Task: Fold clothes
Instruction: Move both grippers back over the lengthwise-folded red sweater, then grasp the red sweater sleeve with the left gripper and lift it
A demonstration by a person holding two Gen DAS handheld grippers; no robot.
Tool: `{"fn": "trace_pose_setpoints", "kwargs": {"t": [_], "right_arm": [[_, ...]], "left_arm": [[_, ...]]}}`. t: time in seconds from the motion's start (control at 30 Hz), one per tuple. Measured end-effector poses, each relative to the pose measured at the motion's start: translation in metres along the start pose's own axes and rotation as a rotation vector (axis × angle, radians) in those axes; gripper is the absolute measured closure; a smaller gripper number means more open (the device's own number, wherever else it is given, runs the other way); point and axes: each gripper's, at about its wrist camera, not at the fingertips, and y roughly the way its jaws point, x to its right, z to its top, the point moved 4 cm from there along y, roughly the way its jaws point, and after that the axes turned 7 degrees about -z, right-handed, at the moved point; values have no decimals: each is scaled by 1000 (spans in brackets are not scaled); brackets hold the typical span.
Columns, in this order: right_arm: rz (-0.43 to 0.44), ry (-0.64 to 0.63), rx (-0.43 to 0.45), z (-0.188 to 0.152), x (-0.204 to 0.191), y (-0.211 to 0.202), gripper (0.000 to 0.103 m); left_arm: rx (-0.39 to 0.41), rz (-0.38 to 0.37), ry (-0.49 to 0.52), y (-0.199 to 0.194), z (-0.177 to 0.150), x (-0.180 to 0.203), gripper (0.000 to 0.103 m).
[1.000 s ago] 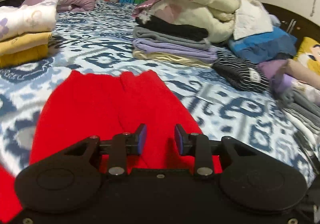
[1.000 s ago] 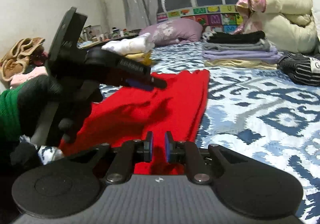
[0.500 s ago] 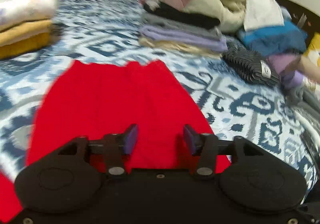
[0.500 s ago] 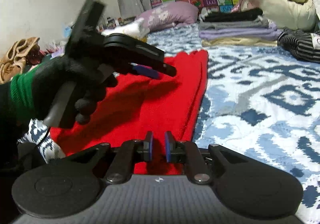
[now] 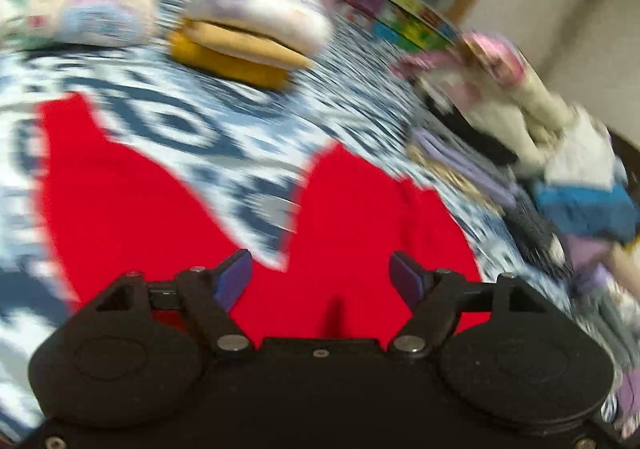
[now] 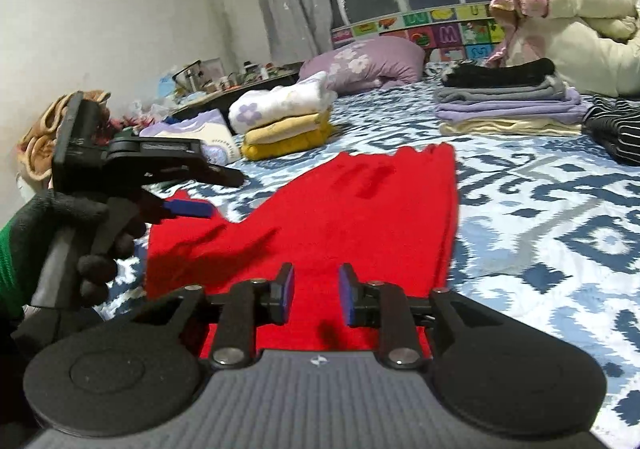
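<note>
A red garment (image 6: 340, 209) lies flat on the bed and runs away from me. In the blurred left wrist view the red garment (image 5: 360, 217) shows two parts with a wedge of bedspread between them. My left gripper (image 5: 320, 269) hovers over its near end, its jaws opening wide with nothing between them. From the right wrist view the left gripper (image 6: 212, 193) is at the left, held by a black-gloved hand (image 6: 92, 241) with a green sleeve. My right gripper (image 6: 317, 281) sits over the near hem, jaws opening a little, and only cloth below shows through the gap.
The blue and white bedspread (image 6: 540, 229) is bare to the right of the garment. A white and yellow folded stack (image 6: 288, 121) and a lilac pillow (image 6: 368, 61) lie behind. A grey and lilac stack (image 6: 508, 105), a striped garment (image 6: 616, 129) and a cream jacket (image 6: 580, 49) crowd the right.
My left gripper has swung to the left and rolled, and its jaws have spread much wider. My right gripper's jaws have parted slightly, and it has hardly moved.
</note>
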Motion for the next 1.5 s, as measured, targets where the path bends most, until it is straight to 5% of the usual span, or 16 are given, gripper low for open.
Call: {"fn": "trace_pose_setpoints", "kwargs": {"t": [0.37,0.57,0.63,0.87,1.0,1.5], "right_arm": [[49,-14,-35,5,-28,6,67],[34,2,-68,-2,-24,17,67],[22,-2,-79,-5,-23,21,67],[18,-38,-94,-12,-27,26,67],[9,-38,-91,-13,-25,24,67],[6,75,-33,0,-3,10,67]], "left_arm": [[160,53,-408,-64,21,-132,31],[147,32,-468,-55,26,-156,58],[135,22,-480,-49,27,-160,59],[112,30,-449,-21,39,-160,71],[110,24,-426,-14,43,-154,95],[49,-119,-20,7,31,-10,97]]}}
